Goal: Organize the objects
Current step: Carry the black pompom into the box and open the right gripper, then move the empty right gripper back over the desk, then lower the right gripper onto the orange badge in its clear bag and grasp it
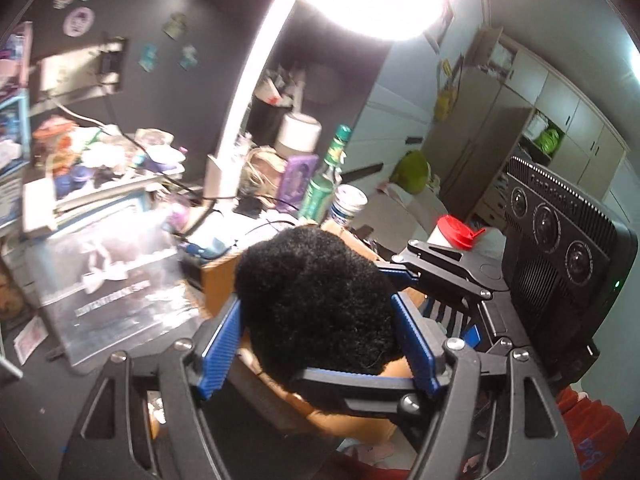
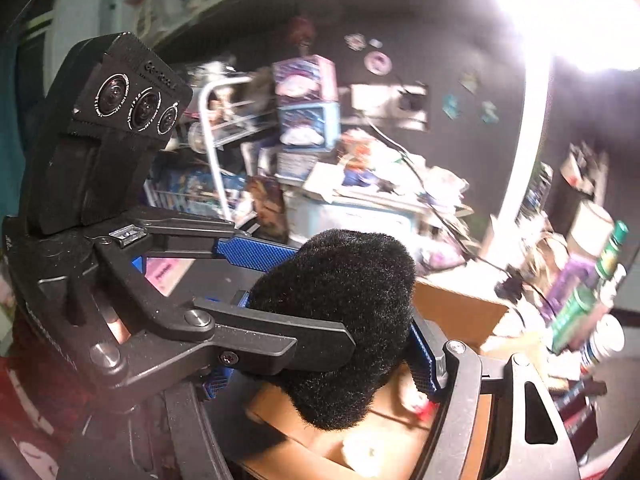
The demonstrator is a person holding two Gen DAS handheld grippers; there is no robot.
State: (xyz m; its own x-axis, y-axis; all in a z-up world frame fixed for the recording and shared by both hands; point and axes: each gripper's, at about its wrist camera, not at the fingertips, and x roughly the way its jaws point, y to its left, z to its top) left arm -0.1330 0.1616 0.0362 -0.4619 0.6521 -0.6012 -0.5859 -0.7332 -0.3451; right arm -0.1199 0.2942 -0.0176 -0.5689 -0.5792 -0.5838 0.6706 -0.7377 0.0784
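A black fuzzy plush thing [image 1: 312, 280] fills the middle of both views. In the left wrist view my left gripper [image 1: 316, 300] clamps it, one blue pad pressed on each flank. The right gripper body [image 1: 440, 268] comes in from the right, and its fingers also grip the plush. In the right wrist view my right gripper [image 2: 328, 320] is shut on the same plush [image 2: 340, 280]. There the left gripper's fingers [image 2: 256, 256] hold it from the left. The plush hangs over an open brown cardboard box [image 1: 224, 280] [image 2: 460, 304].
A cluttered desk lies behind, with a green bottle [image 1: 324, 184], a white can [image 1: 348, 200], a red-lidded cup [image 1: 456, 228] and a clear plastic case [image 1: 112, 280]. A white lamp arm [image 1: 248, 100] glares overhead. Stacked boxes [image 2: 308, 112] and cables crowd the back. Cupboards [image 1: 520, 120] stand at the right.
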